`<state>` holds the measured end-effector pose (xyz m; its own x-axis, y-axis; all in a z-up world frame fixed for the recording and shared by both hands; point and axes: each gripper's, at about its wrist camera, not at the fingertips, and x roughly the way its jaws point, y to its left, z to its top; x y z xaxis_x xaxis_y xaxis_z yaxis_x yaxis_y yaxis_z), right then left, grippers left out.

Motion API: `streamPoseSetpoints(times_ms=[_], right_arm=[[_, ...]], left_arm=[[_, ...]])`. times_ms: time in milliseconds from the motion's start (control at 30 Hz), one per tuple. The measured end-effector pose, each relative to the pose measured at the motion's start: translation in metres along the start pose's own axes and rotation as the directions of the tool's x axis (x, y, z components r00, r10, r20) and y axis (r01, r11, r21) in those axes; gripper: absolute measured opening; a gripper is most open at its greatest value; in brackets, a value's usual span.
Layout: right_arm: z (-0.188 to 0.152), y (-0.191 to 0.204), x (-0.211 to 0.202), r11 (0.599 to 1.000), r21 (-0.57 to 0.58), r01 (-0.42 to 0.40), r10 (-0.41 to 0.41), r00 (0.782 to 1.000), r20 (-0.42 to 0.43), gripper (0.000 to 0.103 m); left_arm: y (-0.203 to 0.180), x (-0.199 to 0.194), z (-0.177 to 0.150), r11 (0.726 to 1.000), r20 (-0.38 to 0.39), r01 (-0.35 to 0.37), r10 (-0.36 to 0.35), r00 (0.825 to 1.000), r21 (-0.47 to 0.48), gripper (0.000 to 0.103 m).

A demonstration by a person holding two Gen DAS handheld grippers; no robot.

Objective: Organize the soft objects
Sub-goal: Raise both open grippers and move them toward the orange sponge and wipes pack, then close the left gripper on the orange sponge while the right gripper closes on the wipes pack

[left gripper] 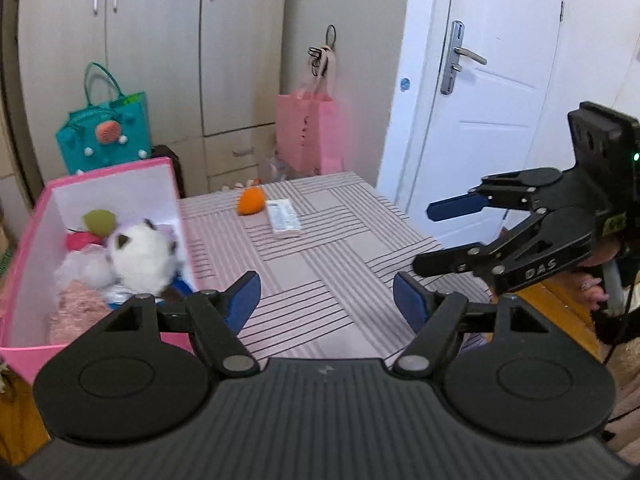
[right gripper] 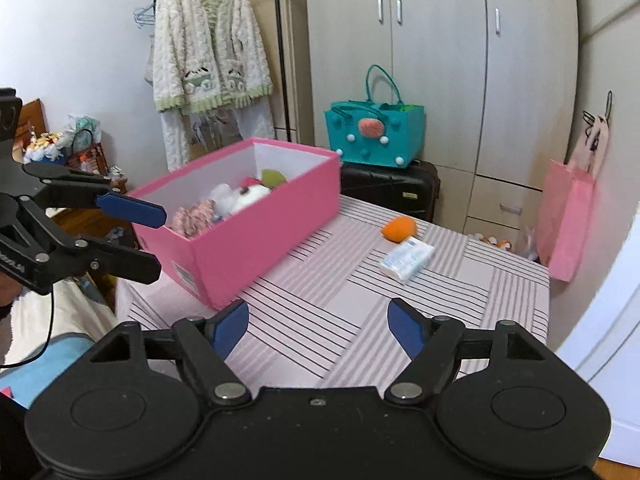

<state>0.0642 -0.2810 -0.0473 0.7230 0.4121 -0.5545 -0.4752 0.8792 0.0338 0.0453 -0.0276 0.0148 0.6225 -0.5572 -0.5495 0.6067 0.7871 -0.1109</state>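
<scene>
A pink box (left gripper: pixel 24 240) (right gripper: pixel 256 236) stands on the left of the striped table (left gripper: pixel 320 280) (right gripper: pixel 360 300). It holds a white plush cat (left gripper: pixel 140 256) (right gripper: pixel 244 194), a green and pink toy (left gripper: pixel 98 222) and pink fluffy cloth (left gripper: pixel 76 308). An orange soft toy (left gripper: pixel 251 200) (right gripper: pixel 398 227) and a white tissue pack (left gripper: pixel 283 219) (right gripper: pixel 407 258) lie at the table's far side. My left gripper (left gripper: pixel 326 300) (right gripper: pixel 154 240) is open and empty beside the box. My right gripper (right gripper: pixel 318 326) (left gripper: pixel 424 236) is open and empty above the table's near part.
A teal bag (right gripper: pixel 372 136) (left gripper: pixel 102 136) sits on a black suitcase (right gripper: pixel 392 188) behind the box. A pink paper bag (left gripper: pixel 306 132) (right gripper: pixel 566 220) hangs by the wardrobe. A white door (left gripper: pixel 480 100) is on the right. A cardigan (right gripper: pixel 208 44) hangs on the wall.
</scene>
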Motion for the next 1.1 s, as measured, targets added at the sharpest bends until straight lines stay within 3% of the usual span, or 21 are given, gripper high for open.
streamPoseSetpoints(times_ms=[200, 300, 400, 567, 800, 933, 1100], right_arm=[[-0.015, -0.022, 0.027, 0.999, 0.037, 0.032, -0.033, 0.999, 0.020, 0.083], [-0.025, -0.032, 0.049, 0.997, -0.026, 0.070, -0.068, 0.995, 0.070, 0.083], [-0.030, -0.047, 0.078, 0.990, -0.061, 0.126, -0.122, 0.991, 0.056, 0.083], [-0.022, -0.079, 0.125, 1.000, -0.005, 0.010, -0.009, 1.000, 0.028, 0.083], [-0.001, -0.103, 0.183, 0.997, 0.070, -0.037, 0.040, 0.998, -0.042, 0.083], [0.005, -0.105, 0.203, 0.997, 0.071, -0.037, 0.040, 0.998, -0.043, 0.083], [0.011, -0.117, 0.223, 0.984, 0.176, -0.025, 0.034, 0.998, -0.048, 0.083]], left_arm=[[0.003, 0.048, 0.004, 0.997, -0.025, 0.030, -0.032, 0.999, -0.077, 0.072], [0.006, 0.077, 0.005, 0.997, -0.025, -0.023, 0.022, 0.999, -0.074, 0.072], [0.009, 0.101, 0.010, 0.995, 0.004, -0.066, 0.066, 0.998, -0.074, 0.072], [0.023, 0.136, 0.031, 0.986, 0.067, -0.106, 0.115, 0.991, -0.128, 0.071], [0.040, 0.194, 0.055, 0.957, 0.065, -0.212, 0.229, 0.971, -0.198, 0.068], [0.045, 0.220, 0.068, 0.936, 0.028, -0.242, 0.257, 0.966, -0.255, 0.065], [0.055, 0.250, 0.075, 0.905, -0.028, -0.288, 0.294, 0.955, -0.313, 0.058]])
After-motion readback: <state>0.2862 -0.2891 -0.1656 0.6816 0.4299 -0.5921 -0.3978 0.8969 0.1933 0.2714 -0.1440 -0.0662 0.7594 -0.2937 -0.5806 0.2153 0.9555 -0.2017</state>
